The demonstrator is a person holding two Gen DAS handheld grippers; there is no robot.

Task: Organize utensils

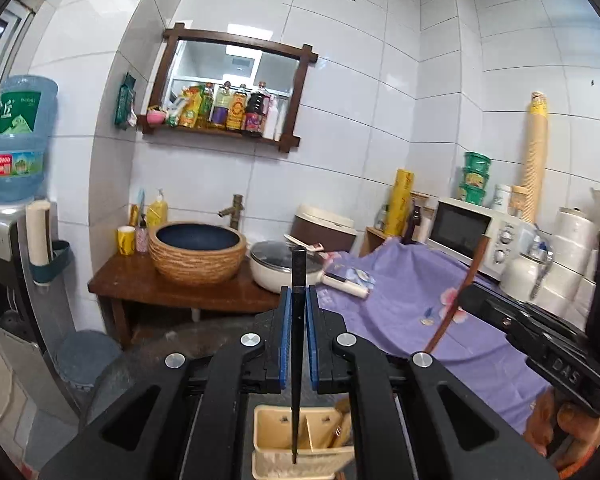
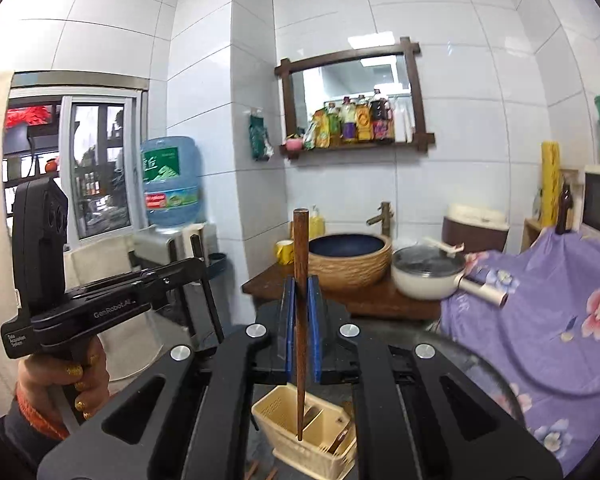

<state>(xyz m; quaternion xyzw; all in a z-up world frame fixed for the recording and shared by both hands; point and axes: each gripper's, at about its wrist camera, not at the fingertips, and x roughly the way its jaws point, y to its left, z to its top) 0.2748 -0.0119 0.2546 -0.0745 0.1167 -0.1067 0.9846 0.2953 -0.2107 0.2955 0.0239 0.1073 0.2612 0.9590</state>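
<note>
Chopsticks are the matter here, one in each gripper. From the left wrist view, the left gripper has its jaws closed on a black chopstick that stands nearly upright between the blue pads, its thick end up and its thin tip hanging over a cream utensil holder below. That holder has compartments; wooden pieces lie in its right part, though which they are I cannot tell. At the right edge the right gripper shows from the side, clamped on a brown chopstick that leans over a purple flowered cloth. Beyond stand a woven basin on a wooden surface, a white lidded pan and a microwave. From the right wrist view, the right gripper has its jaws closed on the brown chopstick, held upright with its tip over the left compartment of the utensil holder. At the left a hand grasps the handle of the left gripper, seen from the side.
</note>
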